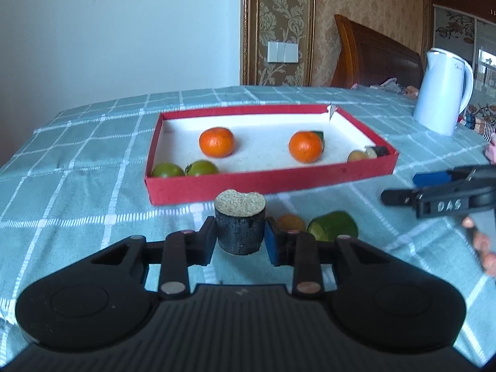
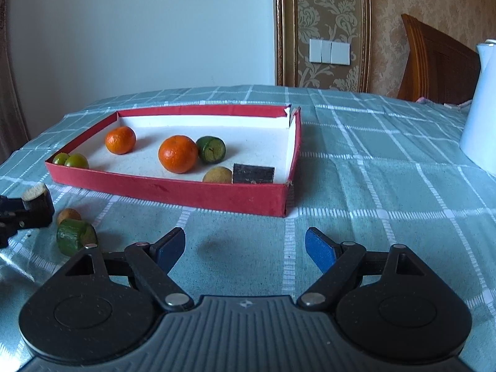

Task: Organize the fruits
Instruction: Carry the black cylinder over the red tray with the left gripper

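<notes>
In the left wrist view, a short dark cylindrical piece with a pale cut top (image 1: 240, 221) is clamped by the left gripper (image 1: 240, 237) at lower centre, just short of the shallow red cardboard tray (image 1: 266, 183), whose near wall should be cleared before release. In the right wrist view, the right gripper (image 2: 245, 249) is seen spread and empty at lower centre, with the green cut chunk (image 2: 76, 236) left on the checked cloth at lower left.

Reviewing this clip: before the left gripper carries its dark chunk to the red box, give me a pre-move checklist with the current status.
1. Left gripper shut on dark sugarcane chunk: ok.
2. Chunk lifted off the tablecloth: cannot tell.
3. Free floor in red box: ok, white patch between the oranges.
4. Right gripper open, empty: ok.
5. Green chunk and small brown fruit boxed: not ok, outside.
</notes>
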Tool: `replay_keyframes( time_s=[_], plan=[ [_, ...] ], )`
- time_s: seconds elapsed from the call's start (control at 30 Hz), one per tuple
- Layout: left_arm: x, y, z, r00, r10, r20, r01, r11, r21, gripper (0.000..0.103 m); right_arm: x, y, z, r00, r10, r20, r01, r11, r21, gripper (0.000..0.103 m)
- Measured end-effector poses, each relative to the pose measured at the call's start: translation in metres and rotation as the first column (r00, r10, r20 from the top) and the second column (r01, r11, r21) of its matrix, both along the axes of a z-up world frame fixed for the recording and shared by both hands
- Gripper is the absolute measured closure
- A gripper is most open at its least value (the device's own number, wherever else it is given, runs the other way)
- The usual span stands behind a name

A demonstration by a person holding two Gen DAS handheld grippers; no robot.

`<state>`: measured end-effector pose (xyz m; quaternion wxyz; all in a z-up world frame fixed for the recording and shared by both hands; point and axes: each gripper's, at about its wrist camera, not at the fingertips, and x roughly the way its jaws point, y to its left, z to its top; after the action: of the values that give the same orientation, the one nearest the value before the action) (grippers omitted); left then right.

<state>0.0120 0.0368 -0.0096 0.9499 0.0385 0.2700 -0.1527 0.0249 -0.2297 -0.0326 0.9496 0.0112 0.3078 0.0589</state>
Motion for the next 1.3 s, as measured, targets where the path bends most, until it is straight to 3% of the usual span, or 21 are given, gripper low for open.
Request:
replay_keyframes(
  time_s=[0.23, 0.57, 0.87, 1.3],
  plan=[
    [0.022, -0.005, 0.019, 1.000, 0.017, 0.026, -0.017, 1.000, 0.007, 0.073, 0.001, 0.002, -0.001, 1.000, 0.006, -0.012, -0.006, 1.000, -0.007, 0.016],
    [0.059, -0.005, 0.026, 0.996, 0.081, 0.039, -0.082, 0.996, 0.025, 0.073, 0.002, 0.006, -0.002, 1.000, 0.014, -0.022, -0.014, 0.999, -0.030, 0.013],
    [0.095, -0.002, 0.023, 0.989, 0.144, 0.041, -0.146, 0.989, 0.039, 0.073, 0.002, 0.007, -0.002, 1.000, 0.016, -0.024, -0.016, 0.999, -0.037, 0.012],
    [0.133, 0.011, 0.003, 0.976, 0.217, -0.016, -0.217, 0.976, 0.017, 0.073, 0.003, 0.008, -0.002, 0.999, 0.019, -0.026, -0.020, 0.999, -0.037, 0.009]
  ],
)
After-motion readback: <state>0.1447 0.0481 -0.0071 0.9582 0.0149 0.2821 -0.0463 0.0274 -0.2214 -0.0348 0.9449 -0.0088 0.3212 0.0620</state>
